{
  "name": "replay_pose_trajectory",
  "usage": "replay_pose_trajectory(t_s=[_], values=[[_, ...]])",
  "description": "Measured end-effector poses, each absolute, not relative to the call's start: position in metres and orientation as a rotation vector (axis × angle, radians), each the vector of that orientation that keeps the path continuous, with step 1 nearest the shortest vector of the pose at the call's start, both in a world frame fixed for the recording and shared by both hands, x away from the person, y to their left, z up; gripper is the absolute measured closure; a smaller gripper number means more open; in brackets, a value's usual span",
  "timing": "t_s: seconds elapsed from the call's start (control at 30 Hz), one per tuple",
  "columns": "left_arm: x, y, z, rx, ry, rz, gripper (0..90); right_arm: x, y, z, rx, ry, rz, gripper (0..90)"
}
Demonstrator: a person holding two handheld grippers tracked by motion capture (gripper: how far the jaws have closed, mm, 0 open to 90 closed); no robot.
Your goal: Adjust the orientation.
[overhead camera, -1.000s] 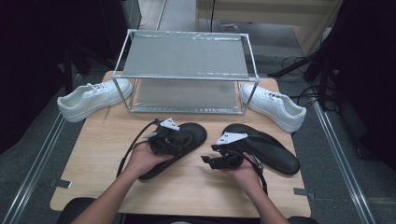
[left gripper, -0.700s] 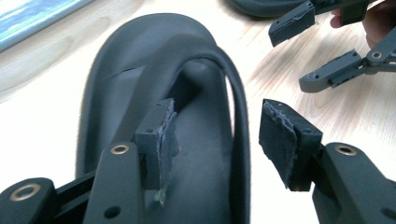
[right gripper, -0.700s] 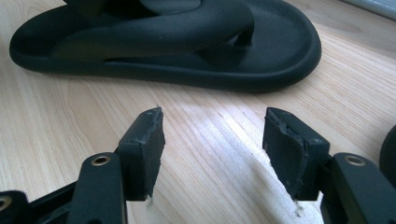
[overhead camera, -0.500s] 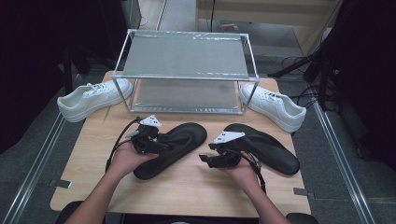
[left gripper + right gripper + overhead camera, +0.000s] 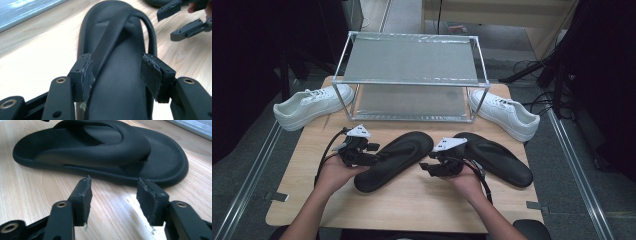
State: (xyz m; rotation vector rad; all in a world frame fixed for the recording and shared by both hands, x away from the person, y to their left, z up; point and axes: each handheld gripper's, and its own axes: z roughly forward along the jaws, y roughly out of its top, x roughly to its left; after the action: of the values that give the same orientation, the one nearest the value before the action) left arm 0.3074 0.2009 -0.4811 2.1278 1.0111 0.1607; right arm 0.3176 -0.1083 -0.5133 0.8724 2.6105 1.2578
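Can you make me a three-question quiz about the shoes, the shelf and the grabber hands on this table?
1. Where is the left gripper?
A. at the left black flip-flop
B. on the metal rack
C. beside a white sneaker

2. How many white sneakers?
A. one
B. two
C. four

3. The right gripper is
A. open with nothing between its jaws
B. holding a sneaker
C. shut on the strap

A: its jaws flank the flip-flop.
B: one sits at each end of the rack.
A: bare table shows between the jaws.
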Motion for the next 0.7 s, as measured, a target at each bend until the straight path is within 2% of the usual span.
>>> replay_pose_trajectory(t_s=[0.13, 0.37, 0.47, 0.57, 0.7], values=[[0.304, 0.211, -0.483, 2.123, 1.047, 0.172, 46.3, 0.322, -0.104, -0.512, 0.867, 2.638, 1.291, 57.2], [0.297, 0.223, -0.480, 2.095, 1.075, 0.175, 77.0, 0.320, -0.097, -0.505, 0.822, 2.613, 1.307, 79.6], [0.298, 0.229, -0.482, 2.088, 1.085, 0.175, 85.3, 0.319, -0.093, -0.503, 0.818, 2.624, 1.322, 86.1], [0.303, 0.235, -0.487, 2.080, 1.116, 0.174, 87.0, 0.318, -0.088, -0.504, 0.795, 2.635, 1.323, 89.9], [0.309, 0.239, -0.494, 2.071, 1.125, 0.170, 86.9, 0.315, -0.082, -0.504, 0.765, 2.649, 1.316, 90.0]])
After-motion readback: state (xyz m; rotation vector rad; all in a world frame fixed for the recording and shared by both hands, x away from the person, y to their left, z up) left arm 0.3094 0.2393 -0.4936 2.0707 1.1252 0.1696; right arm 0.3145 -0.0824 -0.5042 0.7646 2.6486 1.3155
